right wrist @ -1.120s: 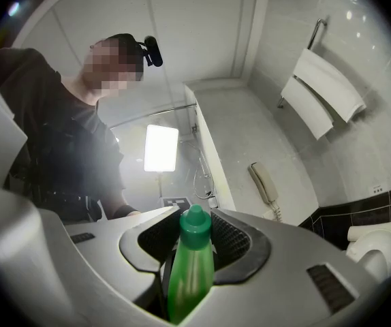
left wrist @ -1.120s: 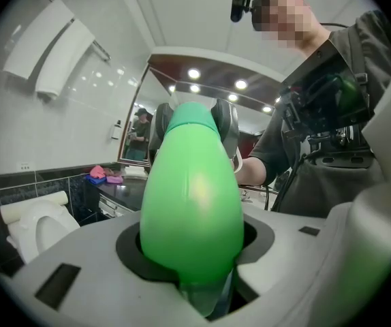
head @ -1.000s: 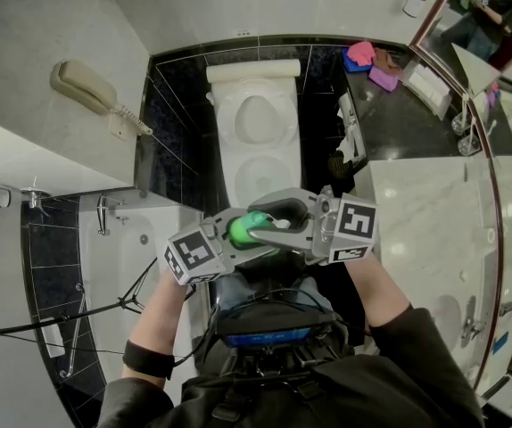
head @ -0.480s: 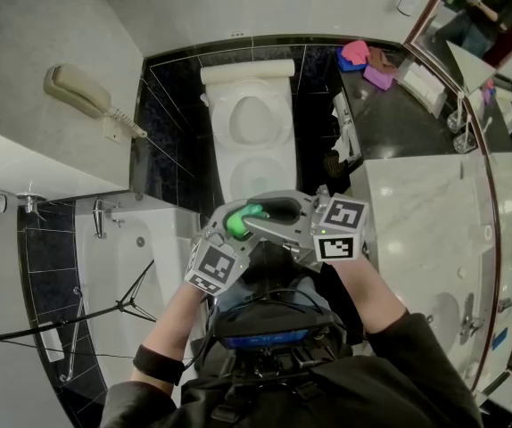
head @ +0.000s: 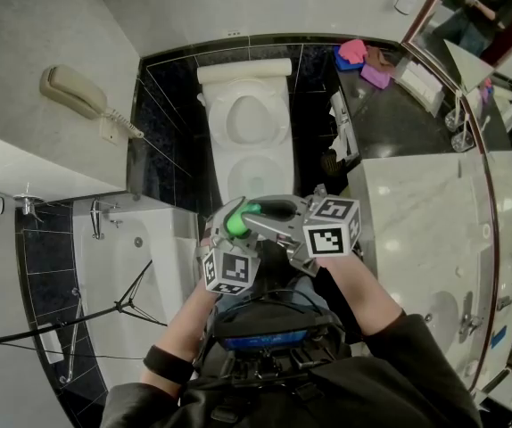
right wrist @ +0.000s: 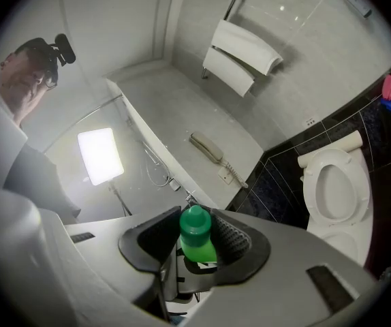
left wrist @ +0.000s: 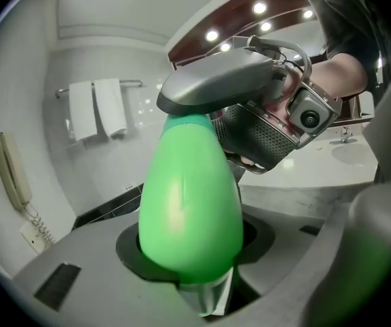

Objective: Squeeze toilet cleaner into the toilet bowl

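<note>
the left gripper (head: 226, 239) clamps the green bottle (left wrist: 190, 203) round its body, and the right gripper (right wrist: 194, 244) pinches the cap (right wrist: 195, 222), probably to twist it off. the bottle is held in the air just before the open toilet (head: 244, 119), near enough to squeeze next.

Bathroom, hotel type: white toilet (head: 245, 150) on black tiling (head: 162, 141), bathtub (head: 162, 248), wall telephone (head: 70, 89), marble vanity counter (head: 421, 212), mirror (head: 483, 16), towels on rail (right wrist: 240, 56).
</note>
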### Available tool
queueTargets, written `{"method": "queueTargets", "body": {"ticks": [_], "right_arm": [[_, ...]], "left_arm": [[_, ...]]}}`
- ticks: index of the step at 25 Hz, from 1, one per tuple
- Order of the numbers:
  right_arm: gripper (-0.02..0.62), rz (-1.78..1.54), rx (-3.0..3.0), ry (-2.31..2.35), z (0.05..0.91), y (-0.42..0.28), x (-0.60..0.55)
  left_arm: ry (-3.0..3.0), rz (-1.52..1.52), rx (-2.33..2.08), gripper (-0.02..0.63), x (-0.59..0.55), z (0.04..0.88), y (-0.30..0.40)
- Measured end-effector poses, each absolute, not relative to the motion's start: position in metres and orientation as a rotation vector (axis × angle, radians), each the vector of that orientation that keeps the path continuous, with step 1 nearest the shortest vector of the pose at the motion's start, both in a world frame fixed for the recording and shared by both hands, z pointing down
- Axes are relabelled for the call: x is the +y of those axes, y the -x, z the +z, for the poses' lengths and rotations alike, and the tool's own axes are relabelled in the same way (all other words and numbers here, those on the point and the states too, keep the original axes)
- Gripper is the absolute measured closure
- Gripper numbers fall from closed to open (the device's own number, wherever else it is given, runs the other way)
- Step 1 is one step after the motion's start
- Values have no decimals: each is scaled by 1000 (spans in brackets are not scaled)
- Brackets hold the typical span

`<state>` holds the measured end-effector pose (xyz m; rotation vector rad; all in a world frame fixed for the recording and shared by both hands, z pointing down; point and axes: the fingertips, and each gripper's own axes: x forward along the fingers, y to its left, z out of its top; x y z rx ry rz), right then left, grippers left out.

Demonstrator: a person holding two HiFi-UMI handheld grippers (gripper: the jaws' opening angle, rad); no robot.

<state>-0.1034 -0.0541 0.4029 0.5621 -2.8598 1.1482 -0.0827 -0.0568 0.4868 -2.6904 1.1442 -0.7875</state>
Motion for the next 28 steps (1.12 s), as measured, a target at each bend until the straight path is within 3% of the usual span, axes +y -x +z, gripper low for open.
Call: {"method": "queueTargets", "body": {"ticks": [28], "right_arm": [[431, 933, -2919, -773, 397, 71, -67]], "left_arm": [[2925, -717, 1233, 414, -58, 473, 117]]}}
